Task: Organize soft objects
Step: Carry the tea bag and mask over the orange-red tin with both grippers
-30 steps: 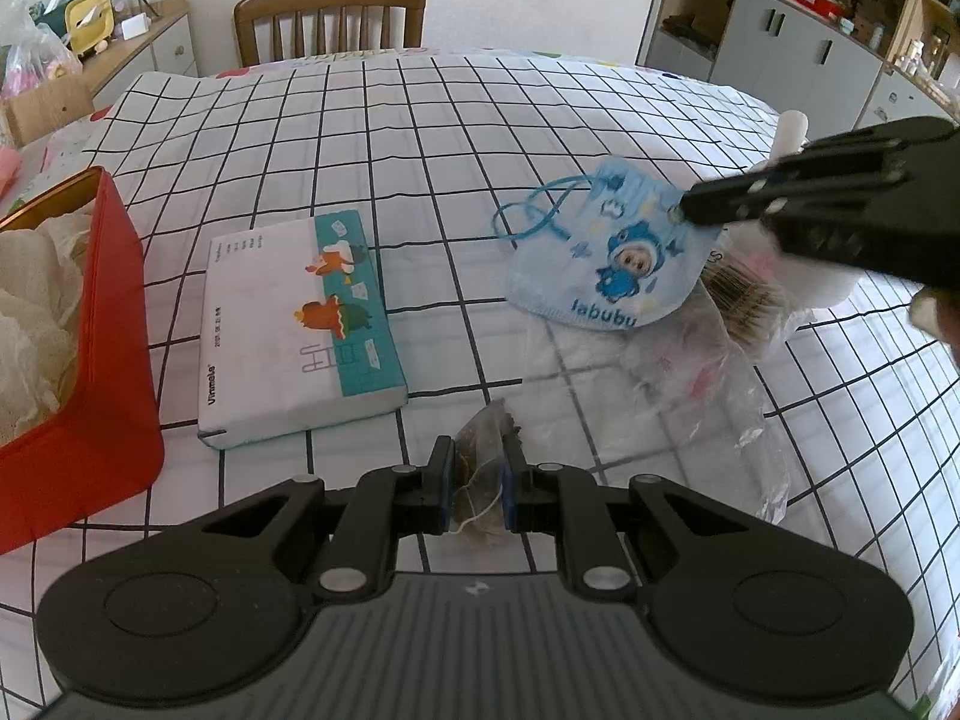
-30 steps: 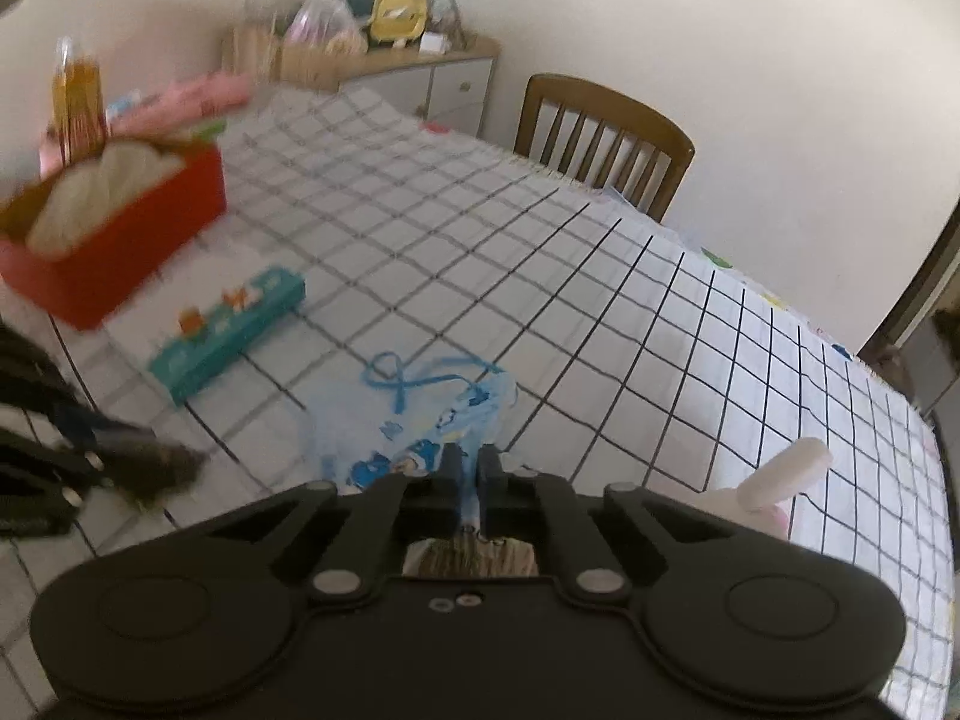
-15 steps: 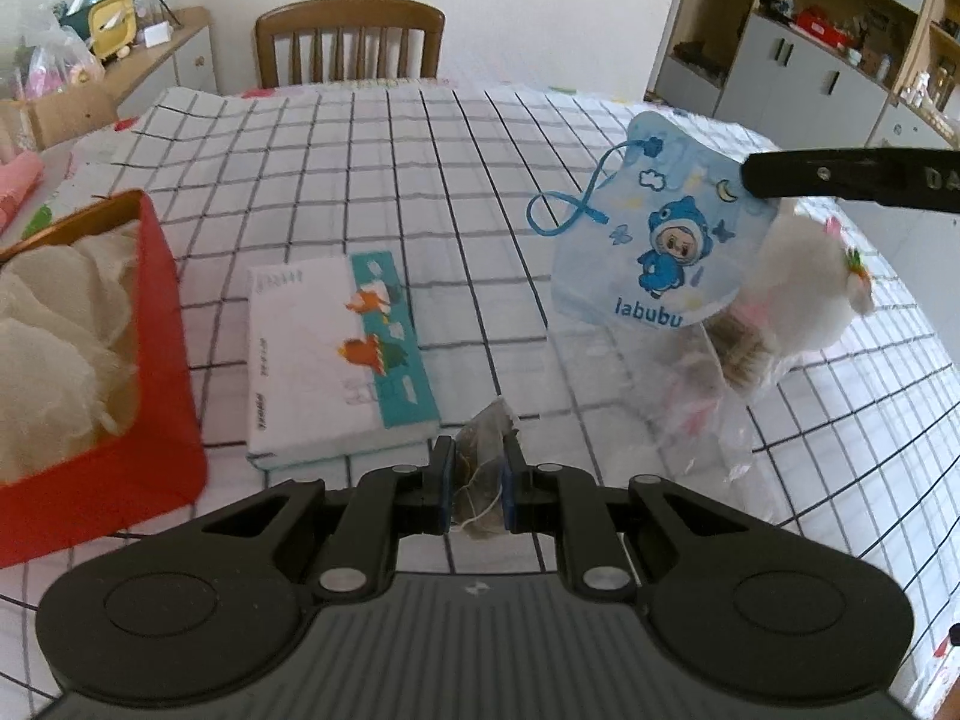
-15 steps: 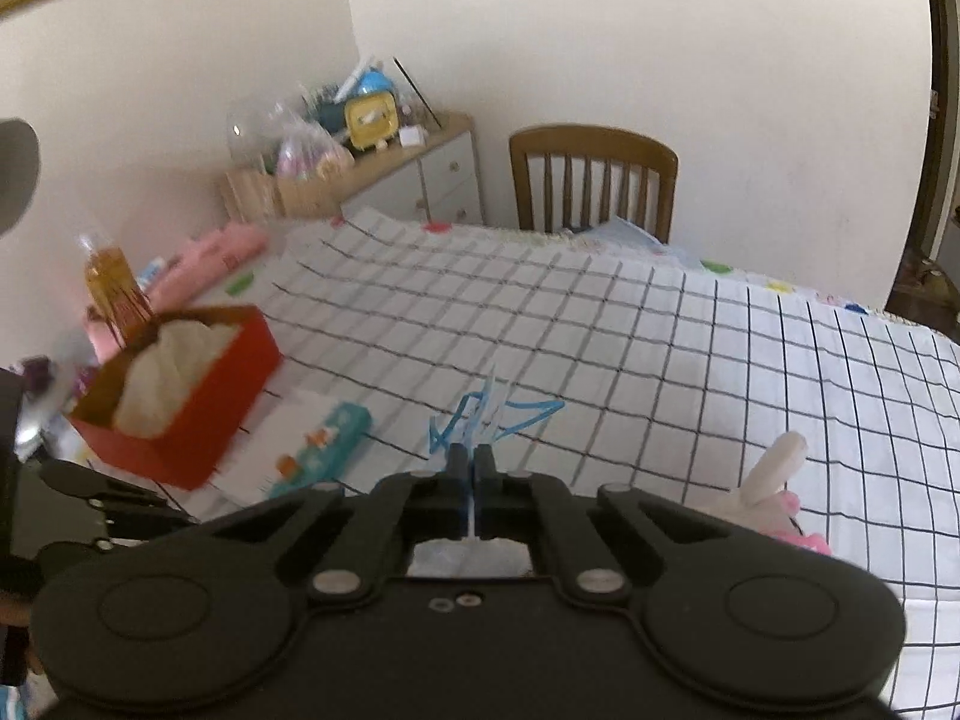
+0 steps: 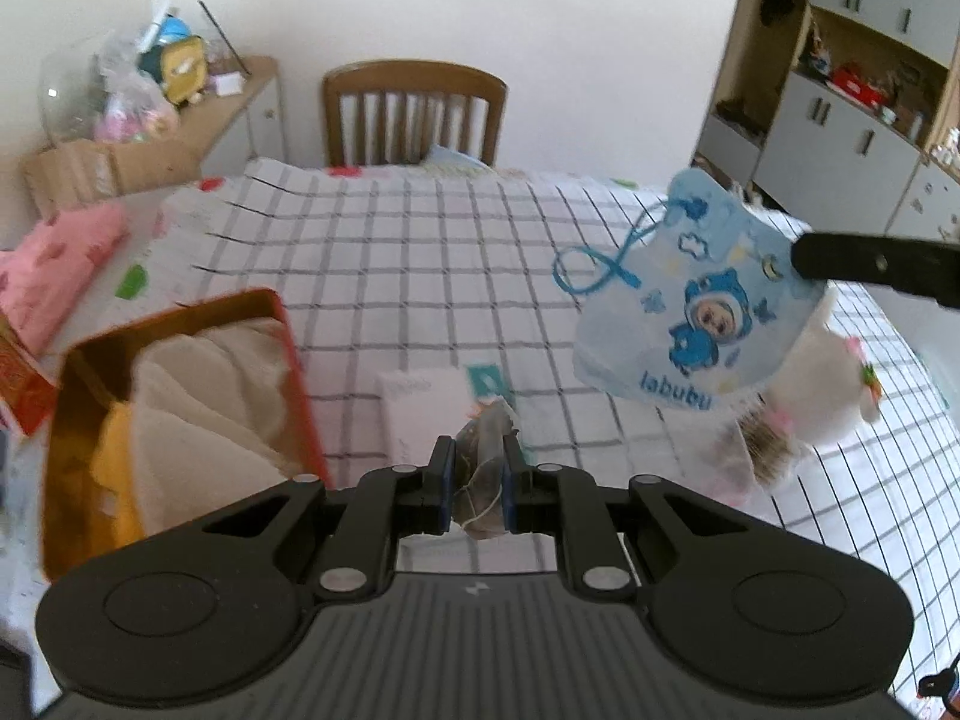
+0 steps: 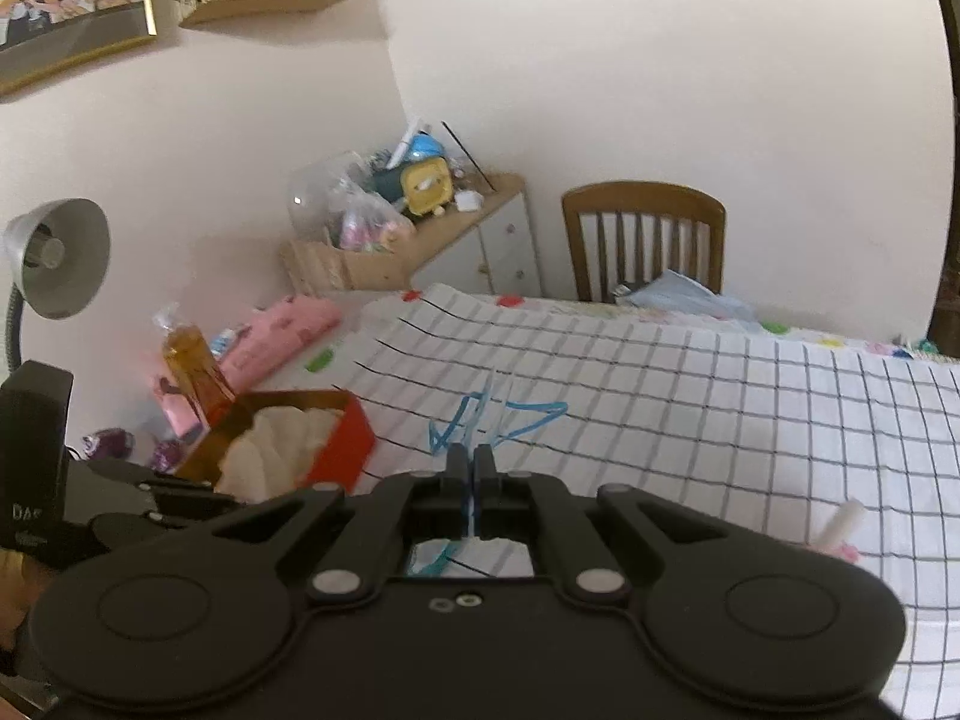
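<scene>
My left gripper (image 5: 476, 468) is shut on a small brown tea bag (image 5: 483, 463) and holds it in the air above the table. My right gripper (image 6: 472, 463) is shut on a blue cartoon face mask (image 5: 690, 312), held up over the table's right side; in the right wrist view only its blue ear loops (image 6: 480, 420) show past the fingers. A red tin box (image 5: 174, 420) lined with cream cloth sits at the left, also in the right wrist view (image 6: 336, 450). A white plush toy (image 5: 834, 396) lies behind the mask.
A white and teal tissue pack (image 5: 432, 402) lies on the checked tablecloth (image 5: 420, 252). A clear plastic bag (image 5: 732, 456) lies by the plush. A wooden chair (image 5: 414, 114) stands at the far edge. Pink packs (image 5: 54, 264) and a bottle (image 6: 198, 372) sit left.
Both grippers have risen from the table. The left carried the tea bag up and toward the red box. The right lifted the mask higher.
</scene>
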Action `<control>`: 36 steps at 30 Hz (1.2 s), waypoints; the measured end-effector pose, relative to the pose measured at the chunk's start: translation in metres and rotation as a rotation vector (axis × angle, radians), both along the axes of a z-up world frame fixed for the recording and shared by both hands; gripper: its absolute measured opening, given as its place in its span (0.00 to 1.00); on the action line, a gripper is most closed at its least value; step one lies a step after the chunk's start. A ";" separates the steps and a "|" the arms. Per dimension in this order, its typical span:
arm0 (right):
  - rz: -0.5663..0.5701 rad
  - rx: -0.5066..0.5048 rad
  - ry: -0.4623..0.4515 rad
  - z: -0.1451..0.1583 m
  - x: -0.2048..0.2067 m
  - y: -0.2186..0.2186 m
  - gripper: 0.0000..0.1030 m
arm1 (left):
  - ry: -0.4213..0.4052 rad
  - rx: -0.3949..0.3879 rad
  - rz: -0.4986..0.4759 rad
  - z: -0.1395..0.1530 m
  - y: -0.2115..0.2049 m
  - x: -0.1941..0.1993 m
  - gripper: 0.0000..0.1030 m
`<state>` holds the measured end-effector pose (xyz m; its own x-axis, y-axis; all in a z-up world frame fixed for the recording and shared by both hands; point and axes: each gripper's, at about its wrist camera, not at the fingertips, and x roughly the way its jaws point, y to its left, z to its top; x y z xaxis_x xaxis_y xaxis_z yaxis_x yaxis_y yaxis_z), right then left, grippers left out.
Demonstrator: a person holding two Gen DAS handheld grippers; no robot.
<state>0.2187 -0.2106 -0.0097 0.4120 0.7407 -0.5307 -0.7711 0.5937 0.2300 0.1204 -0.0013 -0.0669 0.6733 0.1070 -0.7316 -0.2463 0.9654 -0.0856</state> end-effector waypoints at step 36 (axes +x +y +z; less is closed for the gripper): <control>0.145 0.011 0.114 -0.018 -0.050 0.187 0.02 | -0.004 0.044 0.221 0.005 0.193 -0.022 0.14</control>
<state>0.1688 -0.0239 -0.0279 0.2375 0.7942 -0.5593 -0.8171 0.4747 0.3271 0.0985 0.1919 -0.0621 0.6326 0.2837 -0.7207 -0.4520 0.8909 -0.0460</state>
